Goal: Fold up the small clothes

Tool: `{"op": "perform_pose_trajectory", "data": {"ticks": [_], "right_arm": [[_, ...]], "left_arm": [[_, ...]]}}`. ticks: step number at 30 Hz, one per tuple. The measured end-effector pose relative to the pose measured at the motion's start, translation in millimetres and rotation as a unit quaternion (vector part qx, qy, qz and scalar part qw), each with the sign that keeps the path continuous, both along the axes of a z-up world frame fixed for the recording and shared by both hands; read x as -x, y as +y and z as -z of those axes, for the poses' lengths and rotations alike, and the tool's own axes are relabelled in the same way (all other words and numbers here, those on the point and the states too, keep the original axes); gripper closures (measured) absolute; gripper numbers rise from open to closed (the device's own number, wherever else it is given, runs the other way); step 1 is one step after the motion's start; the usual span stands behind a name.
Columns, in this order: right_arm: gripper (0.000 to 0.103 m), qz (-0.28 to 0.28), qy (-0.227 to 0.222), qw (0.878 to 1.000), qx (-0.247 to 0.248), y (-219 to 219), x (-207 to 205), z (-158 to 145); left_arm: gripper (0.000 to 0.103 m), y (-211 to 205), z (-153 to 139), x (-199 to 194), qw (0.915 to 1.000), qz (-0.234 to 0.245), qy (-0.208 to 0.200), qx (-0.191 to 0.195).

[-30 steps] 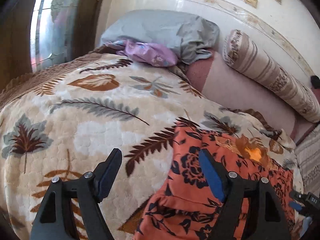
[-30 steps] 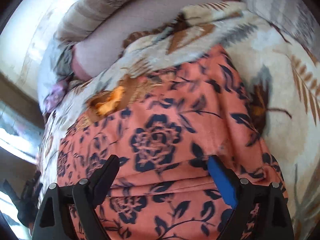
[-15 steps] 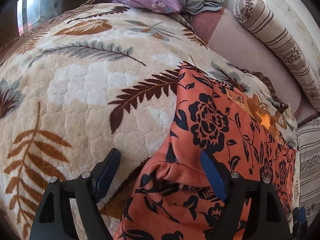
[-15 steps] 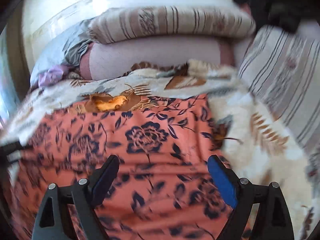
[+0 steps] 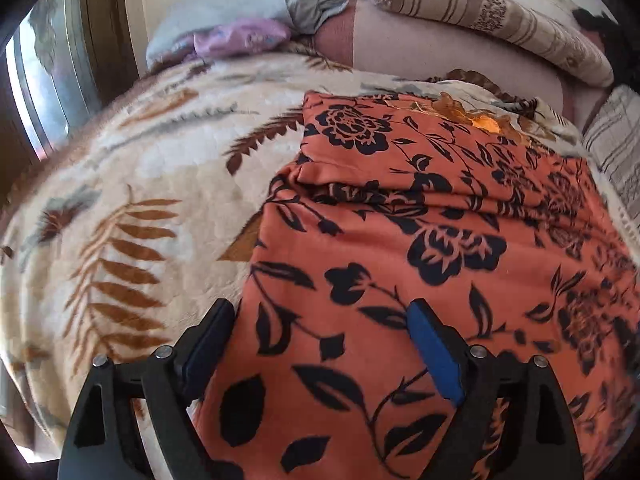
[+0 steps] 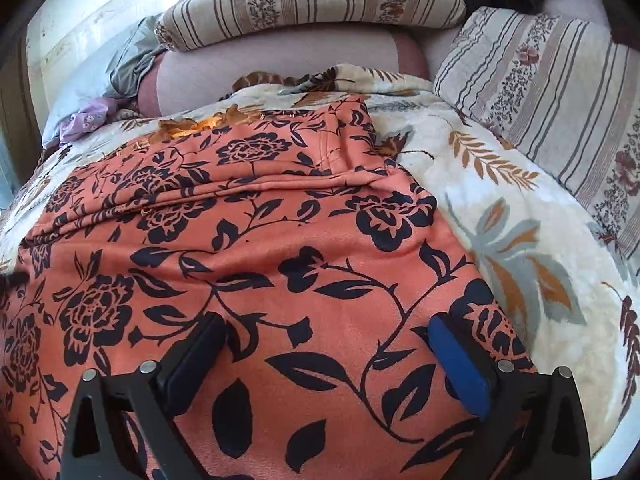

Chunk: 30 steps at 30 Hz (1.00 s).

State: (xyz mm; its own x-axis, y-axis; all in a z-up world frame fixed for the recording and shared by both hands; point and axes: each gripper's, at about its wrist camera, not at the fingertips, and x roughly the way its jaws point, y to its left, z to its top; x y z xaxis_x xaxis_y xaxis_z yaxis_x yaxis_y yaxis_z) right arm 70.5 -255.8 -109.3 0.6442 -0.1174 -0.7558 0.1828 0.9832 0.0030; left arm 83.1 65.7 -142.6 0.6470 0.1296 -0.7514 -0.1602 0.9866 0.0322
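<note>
An orange garment with a black flower print (image 5: 400,248) lies spread on a cream blanket with a leaf pattern (image 5: 132,184). A fold ridge runs across the garment's far part. My left gripper (image 5: 320,332) is open, low over the garment's near left edge, with cloth between its fingers. In the right wrist view the same garment (image 6: 256,248) fills the middle. My right gripper (image 6: 324,348) is open over the garment's near right part, its blue pad (image 6: 460,364) close to the right edge.
A striped bolster (image 6: 312,4) and a striped pillow (image 6: 552,92) lie at the back and right. A grey pillow (image 5: 256,0) and a purple cloth (image 5: 240,38) lie at the far left. A wall with a window (image 5: 44,80) is at the left.
Both grippers have pulled back toward the garment's near end and dropped lower. More of the garment lies ahead of them. Both stay open.
</note>
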Motion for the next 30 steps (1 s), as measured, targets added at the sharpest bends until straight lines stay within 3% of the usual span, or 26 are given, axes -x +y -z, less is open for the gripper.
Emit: {"op": "perform_pose_trajectory", "data": {"ticks": [6,11,14,17,22,30], "right_arm": [[0.001,-0.005,-0.012,1.0,-0.011,-2,3,0],[0.001,-0.013,-0.024,0.999,-0.03,-5,9,-2],[0.001,-0.018,-0.031,0.999,-0.039,-7,14,-3],[0.001,-0.021,-0.031,0.999,-0.033,-5,16,-2],[0.001,-0.02,-0.022,1.0,-0.001,4,20,-2],[0.001,-0.025,-0.028,0.999,-0.002,3,28,-1]], "left_arm": [[0.006,9,5,11,0.9994,-0.007,-0.021,0.028],[0.005,6,2,16,0.9996,-0.02,-0.012,0.016],[0.005,1,3,40,0.9992,-0.029,-0.02,0.017],[0.005,-6,7,61,0.9988,-0.017,-0.045,-0.01],[0.0,-1,11,70,0.9975,-0.011,-0.07,-0.006],[0.0,-4,12,69,0.9971,-0.021,-0.071,-0.016]]}}
